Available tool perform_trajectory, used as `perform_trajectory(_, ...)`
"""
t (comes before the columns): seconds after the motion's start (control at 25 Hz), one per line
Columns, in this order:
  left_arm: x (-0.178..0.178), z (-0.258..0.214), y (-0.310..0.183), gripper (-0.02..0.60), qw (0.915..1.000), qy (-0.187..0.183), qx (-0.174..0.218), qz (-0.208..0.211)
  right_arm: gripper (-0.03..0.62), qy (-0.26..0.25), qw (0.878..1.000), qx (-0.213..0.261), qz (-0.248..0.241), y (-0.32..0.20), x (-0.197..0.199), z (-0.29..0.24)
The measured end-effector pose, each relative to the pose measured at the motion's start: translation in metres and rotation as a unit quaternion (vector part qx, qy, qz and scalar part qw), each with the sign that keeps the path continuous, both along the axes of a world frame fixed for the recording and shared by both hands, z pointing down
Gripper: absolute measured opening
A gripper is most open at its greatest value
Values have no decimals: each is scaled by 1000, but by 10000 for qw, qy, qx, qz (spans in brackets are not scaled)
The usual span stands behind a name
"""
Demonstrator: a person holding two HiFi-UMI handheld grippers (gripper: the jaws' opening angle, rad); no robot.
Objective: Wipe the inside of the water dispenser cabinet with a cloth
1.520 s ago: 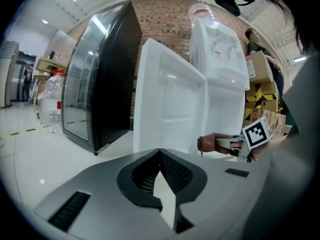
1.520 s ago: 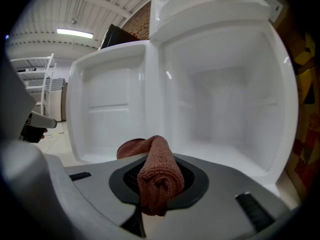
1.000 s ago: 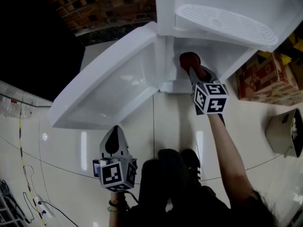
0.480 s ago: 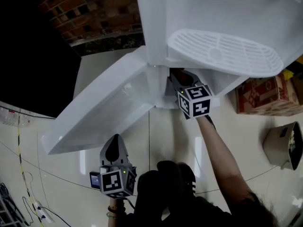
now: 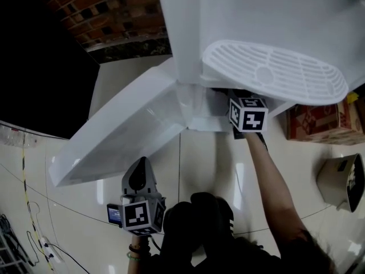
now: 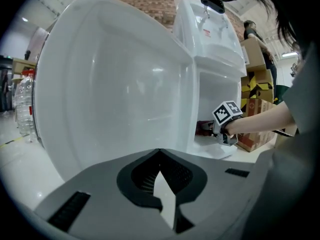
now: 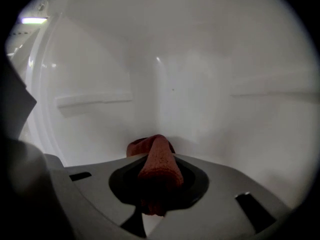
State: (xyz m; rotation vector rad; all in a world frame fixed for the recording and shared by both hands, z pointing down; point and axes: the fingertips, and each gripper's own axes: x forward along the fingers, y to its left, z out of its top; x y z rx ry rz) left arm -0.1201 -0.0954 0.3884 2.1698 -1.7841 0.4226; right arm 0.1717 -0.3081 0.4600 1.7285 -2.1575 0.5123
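Observation:
The white water dispenser stands with its lower cabinet door swung open to the left. My right gripper reaches into the cabinet under the drip tray; its jaws are hidden in the head view. In the right gripper view it is shut on a red-brown cloth, which lies against the white back corner of the cabinet. From the left gripper view, the right gripper and the cloth show at the cabinet mouth. My left gripper hangs low over the floor, shut and empty.
Cardboard boxes stand right of the dispenser, and a grey bin sits nearer on the floor. Cables lie at the lower left. A narrow ledge runs along the cabinet's inner left wall. Water bottles stand beyond the door.
The right gripper has pushed deeper into the cabinet and shifted right, so the cloth no longer shows in the head view. The left gripper has barely moved.

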Motion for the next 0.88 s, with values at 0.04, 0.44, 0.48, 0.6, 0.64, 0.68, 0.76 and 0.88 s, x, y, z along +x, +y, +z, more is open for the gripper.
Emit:
perform_trajectory(0.04,0,-1,0,3,10000,30,5,-31,72,37,9998,-15,207,2,11,0)
perform_trajectory(0.44,-11,1,13,3,9998,-170,50,114,72,462,9892,-94,1391,29,66,0)
perform_trajectory(0.48,-12,2,13,3,9999,-130,16,82,72,492,9883,-99,1442,31,67,0)
perform_trajectory(0.6,-14,2,15,3,10000,-83,3,42,72,333,9890,-23,1442,36,63,-1)
perform_trajectory(0.64,-13,1,16,3,10000,-67,21,37,72,205,9909,70,1331,38,56,-6)
perform_trajectory(0.68,-13,1,16,3,10000,-44,49,26,72,99,9932,185,1143,40,44,-11)
perform_trajectory(0.76,-13,2,17,3,9999,-26,100,30,72,60,9974,405,594,47,8,-22)
perform_trajectory(0.88,-7,-3,16,3,10000,60,37,10,72,-44,9986,492,-199,64,-55,-24)
